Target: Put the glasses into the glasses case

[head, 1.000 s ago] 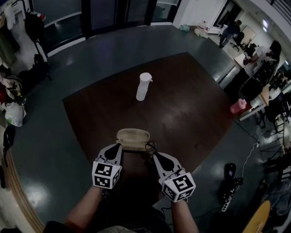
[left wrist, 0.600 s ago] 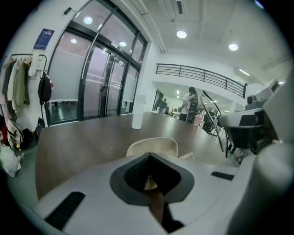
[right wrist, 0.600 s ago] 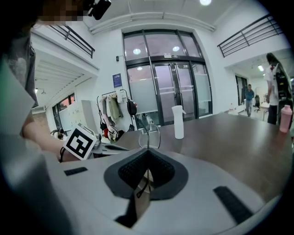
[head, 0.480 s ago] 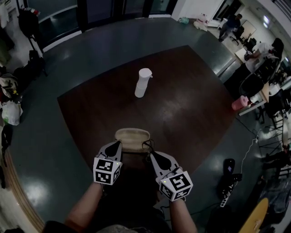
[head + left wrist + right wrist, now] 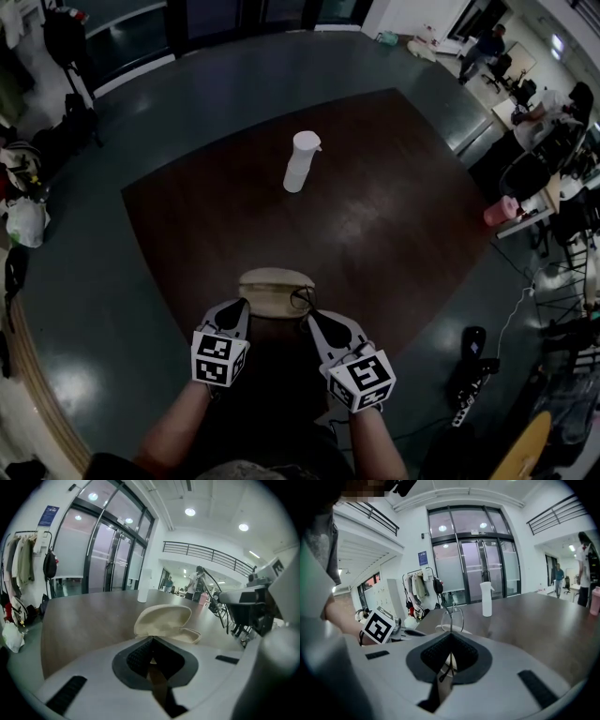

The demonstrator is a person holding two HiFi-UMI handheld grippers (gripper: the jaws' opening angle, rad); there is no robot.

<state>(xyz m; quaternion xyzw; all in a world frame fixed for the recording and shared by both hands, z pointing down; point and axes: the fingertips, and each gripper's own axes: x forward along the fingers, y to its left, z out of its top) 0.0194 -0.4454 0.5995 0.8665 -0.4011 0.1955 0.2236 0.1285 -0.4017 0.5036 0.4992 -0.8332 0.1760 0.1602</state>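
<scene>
step: glasses en route to case; right gripper [image 5: 315,320] clamped on the glasses [image 5: 453,616], held just beside the open glasses case [image 5: 273,287] on the surface [image 5: 375,216]; left gripper [image 5: 241,306] closed at its near edge; next: line glasses over the tray, lower, release

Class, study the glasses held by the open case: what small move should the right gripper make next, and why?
Probably ease the right gripper a little left and down, bringing the glasses over the open glasses case. Its jaws are shut on the frame, which sits at the case's right end, not yet inside.
</scene>
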